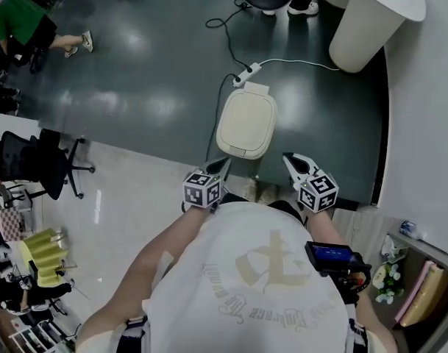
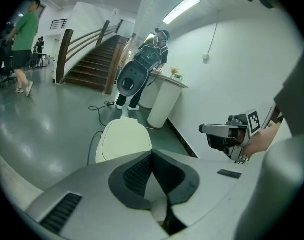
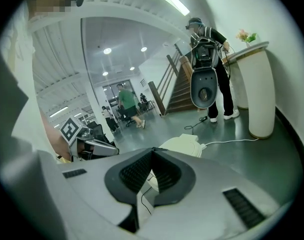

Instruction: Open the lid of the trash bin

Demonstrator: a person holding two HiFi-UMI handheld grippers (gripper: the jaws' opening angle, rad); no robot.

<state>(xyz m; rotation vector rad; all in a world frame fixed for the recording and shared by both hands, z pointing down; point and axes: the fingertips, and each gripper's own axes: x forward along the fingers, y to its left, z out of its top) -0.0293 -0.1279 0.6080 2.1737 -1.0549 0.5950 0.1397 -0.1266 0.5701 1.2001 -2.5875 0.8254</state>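
The closed bin (image 1: 246, 122) is lying just ahead, long axis running away from the person. The left gripper (image 1: 221, 166) is pointing nearest its front edge, the right gripper (image 1: 290, 159) beside it, both with jaws pressed together, gripping nothing.

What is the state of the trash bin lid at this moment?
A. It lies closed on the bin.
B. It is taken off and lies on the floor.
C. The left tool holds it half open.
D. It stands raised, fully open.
A: in the head view the lid lies flat on the trash bin, and the left tool and right tool hold nothing.
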